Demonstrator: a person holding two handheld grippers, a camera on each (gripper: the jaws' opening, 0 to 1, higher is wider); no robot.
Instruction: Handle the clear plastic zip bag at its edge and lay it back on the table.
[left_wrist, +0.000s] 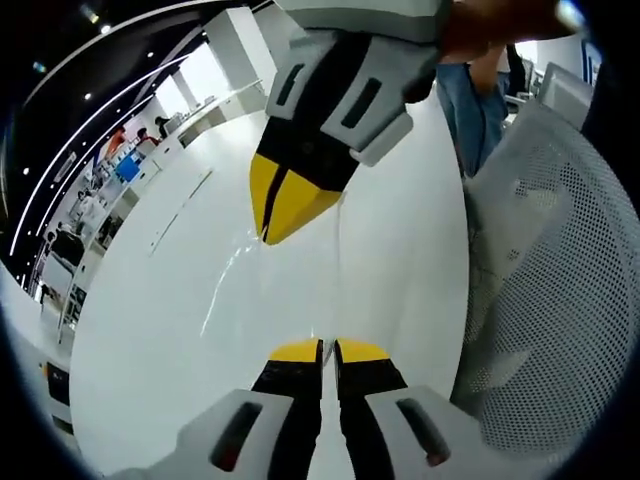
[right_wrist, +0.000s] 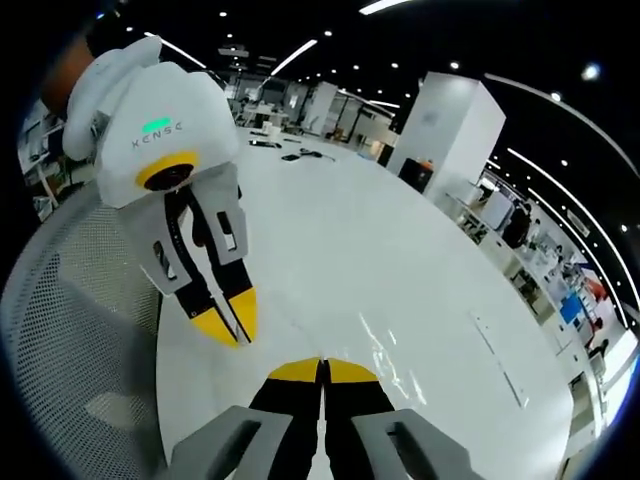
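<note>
The clear zip bag (left_wrist: 300, 290) is nearly invisible on the white table (left_wrist: 180, 340), showing as faint glints and a thin edge line. That edge runs between my left gripper (left_wrist: 327, 349), shut at the bottom, and my right gripper (left_wrist: 276, 212), shut and reaching in from the top. In the right gripper view the bag (right_wrist: 385, 350) glints just right of my right gripper (right_wrist: 322, 366), whose jaws are closed together. My left gripper (right_wrist: 228, 322) hangs beside it at the left, tips down near the table (right_wrist: 380, 250).
A white mesh chair back (left_wrist: 560, 250) stands close by the table edge, also seen as the mesh chair (right_wrist: 70, 330). A person in jeans (left_wrist: 480, 105) stands behind it. Small dark items (right_wrist: 300, 155) lie at the table's far end.
</note>
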